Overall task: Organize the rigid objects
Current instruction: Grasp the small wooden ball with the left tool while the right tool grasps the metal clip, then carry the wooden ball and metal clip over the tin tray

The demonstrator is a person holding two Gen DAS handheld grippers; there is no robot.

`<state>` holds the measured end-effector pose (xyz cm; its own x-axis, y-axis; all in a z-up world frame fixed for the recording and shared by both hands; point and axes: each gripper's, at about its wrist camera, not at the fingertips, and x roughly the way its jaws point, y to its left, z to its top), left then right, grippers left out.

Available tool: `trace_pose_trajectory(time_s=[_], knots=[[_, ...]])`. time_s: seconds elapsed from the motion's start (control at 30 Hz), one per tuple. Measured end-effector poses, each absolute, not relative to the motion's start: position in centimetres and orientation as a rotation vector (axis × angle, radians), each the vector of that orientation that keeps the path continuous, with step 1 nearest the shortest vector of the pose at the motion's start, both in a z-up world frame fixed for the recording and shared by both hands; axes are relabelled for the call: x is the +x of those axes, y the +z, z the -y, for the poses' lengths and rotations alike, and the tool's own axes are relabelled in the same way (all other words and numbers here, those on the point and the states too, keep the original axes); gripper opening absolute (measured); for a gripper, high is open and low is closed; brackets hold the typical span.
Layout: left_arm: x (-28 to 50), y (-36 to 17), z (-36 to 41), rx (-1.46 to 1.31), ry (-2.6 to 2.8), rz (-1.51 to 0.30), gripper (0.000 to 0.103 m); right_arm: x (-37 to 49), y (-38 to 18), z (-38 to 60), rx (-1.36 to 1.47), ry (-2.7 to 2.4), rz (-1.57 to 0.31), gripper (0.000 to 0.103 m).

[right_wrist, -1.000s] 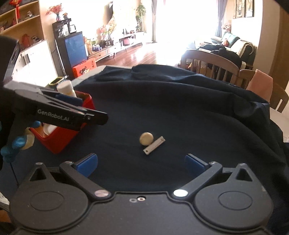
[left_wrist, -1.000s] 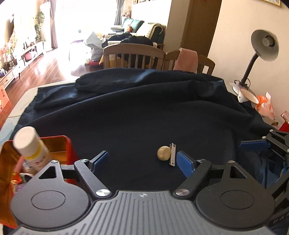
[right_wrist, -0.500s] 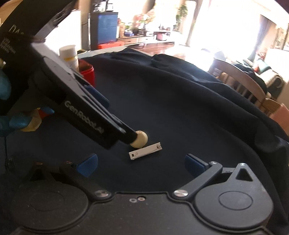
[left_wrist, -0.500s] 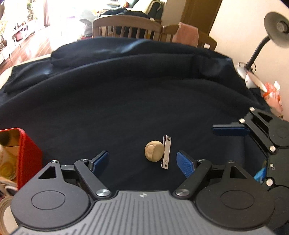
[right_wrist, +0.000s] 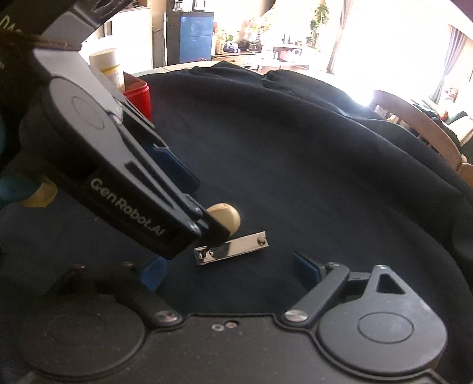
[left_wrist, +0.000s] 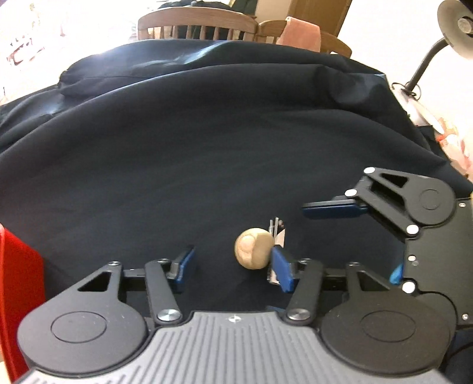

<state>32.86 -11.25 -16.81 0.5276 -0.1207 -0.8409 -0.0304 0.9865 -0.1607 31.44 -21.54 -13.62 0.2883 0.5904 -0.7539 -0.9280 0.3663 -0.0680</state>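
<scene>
Both grippers have dropped closer to the dark cloth (left_wrist: 224, 141) since a second ago, and the two small things on it now loom larger in each view. Seen from the left wrist, the left gripper (left_wrist: 233, 265) has its jaws closing around the tan wooden ball (left_wrist: 252, 247); the ball sits between the blue pads, right against the right-hand pad (left_wrist: 280, 270), while the left-hand pad stands clear of it, so nothing is pinched yet. Just behind that right-hand pad lies the nail clipper (left_wrist: 278, 233), touching the ball's right side.

From the right wrist, the right gripper (right_wrist: 227, 270) also has its jaws closing, though spread wide, with the nail clipper (right_wrist: 233, 248) lying flat on the cloth just ahead of the gap, not gripped. The left gripper (right_wrist: 212, 227) reaches in from the upper left of that frame, its tip over the near end of the clipper and against the ball (right_wrist: 226, 220).

Farther out, a red box (right_wrist: 139, 96) stands at the upper left with a white bottle (right_wrist: 105, 63) poking out of it. Wooden chairs (left_wrist: 195, 25) line the cloth's far edge, and a desk lamp (left_wrist: 452, 26) leans in at the upper right of the left view.
</scene>
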Motion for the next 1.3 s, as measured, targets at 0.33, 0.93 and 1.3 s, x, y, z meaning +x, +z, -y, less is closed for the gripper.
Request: trace_pose_trajectory(time_s=[0.33,0.93,1.3], knots=[[33.5,-16.8,11.9,-0.173,-0.112,-1.015,0.031,31.7,-13.5,21.9,-0.547,1.154,-0.689,0.075],[30.3,-16.0,11.0,-0.217,-0.119,-1.024,0.028,29.6,-12.7,23.7,-0.557,1.167,-0.696,0.042],[26.1,-14.4,9.0,-0.262,-0.062,-0.992,0.028,26.6,-12.3,23.1,-0.584,1.111,-0.714,0.010]])
